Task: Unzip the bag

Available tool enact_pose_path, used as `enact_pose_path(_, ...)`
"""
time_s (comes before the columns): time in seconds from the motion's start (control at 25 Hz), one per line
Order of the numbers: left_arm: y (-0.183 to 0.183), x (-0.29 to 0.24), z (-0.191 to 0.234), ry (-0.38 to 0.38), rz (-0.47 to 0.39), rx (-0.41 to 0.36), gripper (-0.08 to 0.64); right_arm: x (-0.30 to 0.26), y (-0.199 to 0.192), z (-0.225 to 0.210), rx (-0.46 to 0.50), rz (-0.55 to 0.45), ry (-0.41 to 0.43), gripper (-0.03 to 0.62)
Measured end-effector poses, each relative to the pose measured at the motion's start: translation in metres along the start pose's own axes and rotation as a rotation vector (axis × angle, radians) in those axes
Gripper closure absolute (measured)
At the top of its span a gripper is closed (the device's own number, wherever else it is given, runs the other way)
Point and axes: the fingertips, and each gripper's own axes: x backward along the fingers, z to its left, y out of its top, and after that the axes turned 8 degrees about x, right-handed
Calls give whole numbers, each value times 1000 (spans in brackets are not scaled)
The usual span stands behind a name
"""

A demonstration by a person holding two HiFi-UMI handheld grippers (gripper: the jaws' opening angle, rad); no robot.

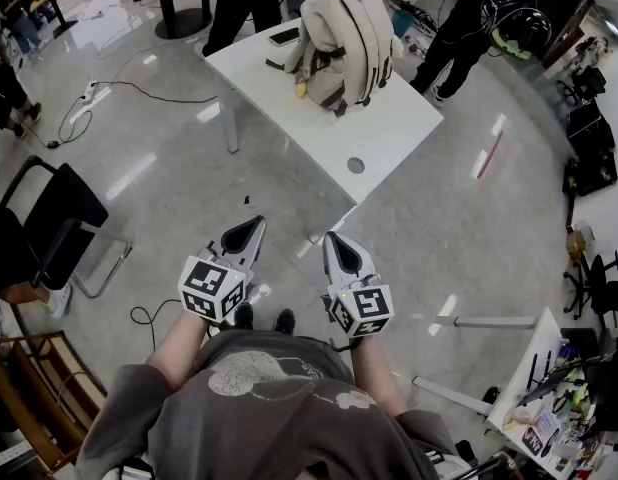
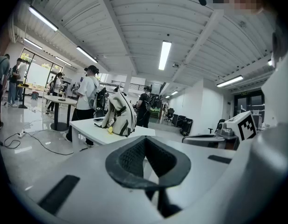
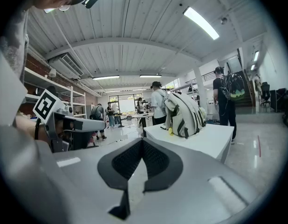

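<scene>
Backpack [image 1: 341, 43] isn't being touched yet. Both tongs are squeezed fully together with nothing in them: the left gripper [image 1: 244, 235] and right gripper [image 1: 341, 256] are hanging side by side, well short of the near corner of the white table [image 1: 389, 128] and pointing at it. The bag's sitting upright toward the table's far end. My worry is that tugging the zipper one-handed drags the whole bag over or knocks the phone [image 1: 284, 36] lying just beside it, unless the other gripper's pinning the fabric.
</scene>
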Motion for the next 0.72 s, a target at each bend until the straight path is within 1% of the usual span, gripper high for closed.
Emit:
enact_pose_path(0.36,3,6,4,19,-8,2,555,0,-3,2,-3,1,5,594)
enact_pose_path(0.6,3,4,3,19,-8,3,555,1,-5,-3,0,8,-5,594)
enact_pose_path(0.72,0,1,1,23,-3,9,555,4,-4,-7,-23,-15,-11,594)
